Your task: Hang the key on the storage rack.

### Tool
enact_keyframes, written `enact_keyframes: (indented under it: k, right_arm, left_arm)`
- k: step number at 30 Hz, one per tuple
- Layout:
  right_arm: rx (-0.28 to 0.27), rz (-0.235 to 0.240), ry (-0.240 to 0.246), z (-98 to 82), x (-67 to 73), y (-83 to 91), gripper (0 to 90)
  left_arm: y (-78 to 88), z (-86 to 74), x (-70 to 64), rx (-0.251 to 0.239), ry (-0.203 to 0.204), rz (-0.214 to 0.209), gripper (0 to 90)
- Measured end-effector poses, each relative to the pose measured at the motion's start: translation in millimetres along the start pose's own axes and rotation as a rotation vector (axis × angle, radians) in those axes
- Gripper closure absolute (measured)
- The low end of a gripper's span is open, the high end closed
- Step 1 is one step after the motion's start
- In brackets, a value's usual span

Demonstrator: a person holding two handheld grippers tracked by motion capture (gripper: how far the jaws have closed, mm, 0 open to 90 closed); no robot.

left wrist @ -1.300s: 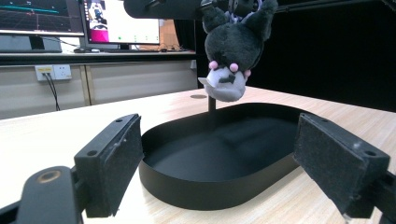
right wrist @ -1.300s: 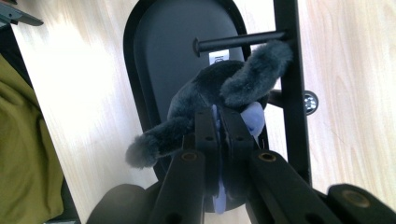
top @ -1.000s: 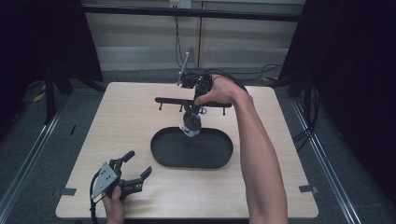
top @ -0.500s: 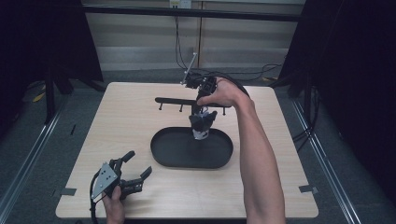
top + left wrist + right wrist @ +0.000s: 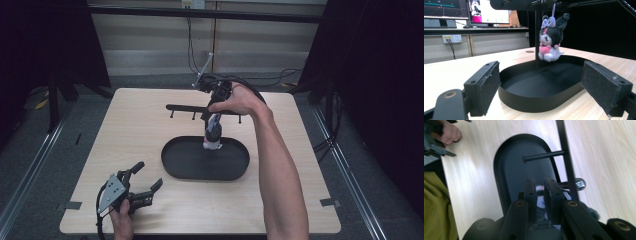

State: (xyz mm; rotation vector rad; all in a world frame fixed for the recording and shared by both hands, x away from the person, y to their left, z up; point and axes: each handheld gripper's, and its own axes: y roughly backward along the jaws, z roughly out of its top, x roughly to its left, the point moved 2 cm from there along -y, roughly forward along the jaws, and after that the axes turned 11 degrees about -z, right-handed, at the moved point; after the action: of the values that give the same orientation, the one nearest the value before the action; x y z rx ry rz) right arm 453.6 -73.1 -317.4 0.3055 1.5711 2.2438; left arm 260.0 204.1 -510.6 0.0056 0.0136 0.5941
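Right gripper [image 5: 214, 131] lowered fuzzy plush toy [image 5: 550, 40] | fingers just easing apart, toy between | smooth black oval tray [image 5: 175, 165] beneath | left gripper [image 5: 142, 186] fingers wide, empty

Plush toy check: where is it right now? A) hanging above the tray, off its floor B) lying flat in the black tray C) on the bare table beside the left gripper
A: the plush toy dangles by its loop over the black tray, clear of its floor.
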Motion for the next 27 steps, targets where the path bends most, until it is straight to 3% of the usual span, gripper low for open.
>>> enact_keyframes:
  k: [7,10,15,20,22,27]
  right_arm:
    - [-0.067,0.020,-0.009,-12.5,11.0,7.6,79.1]
    - [-0.082,0.008,-0.002,-18.8,17.1,9.7,78.5]
    - [-0.158,0.039,-0.002,-33.3,29.1,13.5,78.3]
    - [-0.245,0.032,-0.023,-55.9,41.0,13.3,77.8]
    - [-0.271,-0.004,-0.026,-65.7,45.7,12.3,76.4]
    - [-0.331,-0.020,-0.055,-90.2,56.2,6.8,73.6]
  left_arm:
    - [0.2,0.0,0.1,0.005,0.000,-0.001,15.4]
    - [0.2,0.0,0.1,0.005,0.000,-0.001,15.4]
    - [0.4,0.0,0.3,0.009,-0.003,-0.004,15.4]
    - [0.2,0.0,0.1,0.005,0.000,0.000,15.4]
    - [0.3,0.0,0.2,0.007,-0.002,-0.003,15.4]
    - [0.3,0.0,0.2,0.006,-0.002,-0.001,15.4]
